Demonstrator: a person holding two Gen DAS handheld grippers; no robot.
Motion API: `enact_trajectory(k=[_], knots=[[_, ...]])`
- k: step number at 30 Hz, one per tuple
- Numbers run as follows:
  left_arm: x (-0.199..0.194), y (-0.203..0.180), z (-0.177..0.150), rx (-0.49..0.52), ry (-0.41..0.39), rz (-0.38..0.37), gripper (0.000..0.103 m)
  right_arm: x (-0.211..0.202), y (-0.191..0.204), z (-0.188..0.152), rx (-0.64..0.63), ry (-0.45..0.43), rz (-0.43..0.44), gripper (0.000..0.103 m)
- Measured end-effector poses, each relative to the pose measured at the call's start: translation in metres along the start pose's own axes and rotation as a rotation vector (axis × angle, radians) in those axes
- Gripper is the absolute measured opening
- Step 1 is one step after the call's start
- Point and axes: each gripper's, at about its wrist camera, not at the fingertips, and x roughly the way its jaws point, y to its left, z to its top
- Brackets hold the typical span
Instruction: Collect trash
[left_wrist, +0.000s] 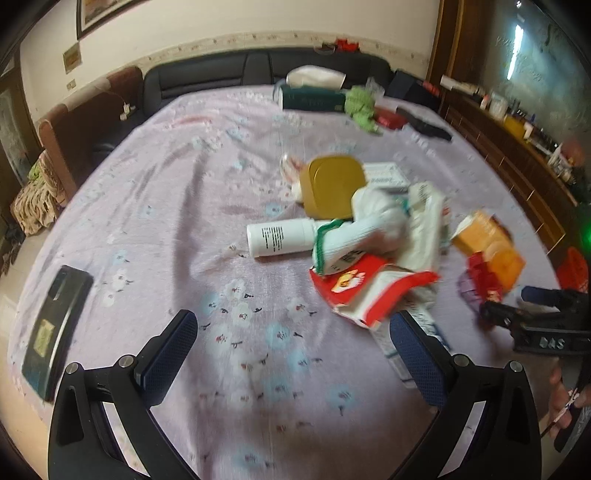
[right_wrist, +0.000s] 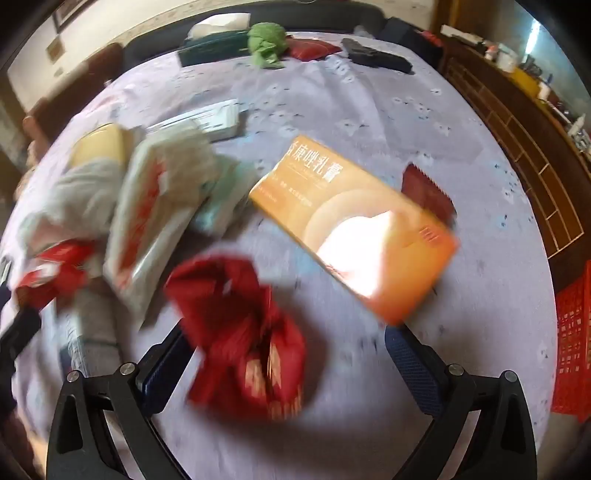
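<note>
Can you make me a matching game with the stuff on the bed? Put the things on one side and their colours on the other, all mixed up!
Things:
1. crumpled wrapper between the right gripper's fingers
2. long box with writing on it
3. bottle lying on its side
4. bundle of cloth at the far end of the bed

Colours:
A. white
B. green
C. red
D. orange

Pairs: 1-C, 2-D, 3-A, 4-B
</note>
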Motion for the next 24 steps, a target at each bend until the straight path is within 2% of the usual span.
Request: enact_trajectory(k=[4, 9, 14, 17, 24], knots=[[-0.032, -0.016, 0.000, 0.041, -0.075, 0.012, 0.103, -0.039, -0.014, -0.022, -0.021, -0.046, 0.032, 0.102], [-0.061, -0.042, -0.006, 0.098, -0.182, -0.012, 0.103, -0.096, -0.033, -0.045, -0.040, -0.169, -0.001, 0.102], [-0.067, -0.068, -0.007, 0.134, -0.204, -0.043, 0.103, -0.128, -0.037, -0.050, -0.086, -0.284, -0.078, 0.098], [-0.070, -0.080, -0.009, 0.150, -0.210, -0.043, 0.103, -0.140, -0.044, -0.053, -0.115, -0.322, -0.106, 0.097], [-0.076, -0.099, -0.010, 0.170, -0.204, -0.045, 0.103, -0.148, -0.057, -0.056, -0.111, -0.354, -0.093, 0.095]])
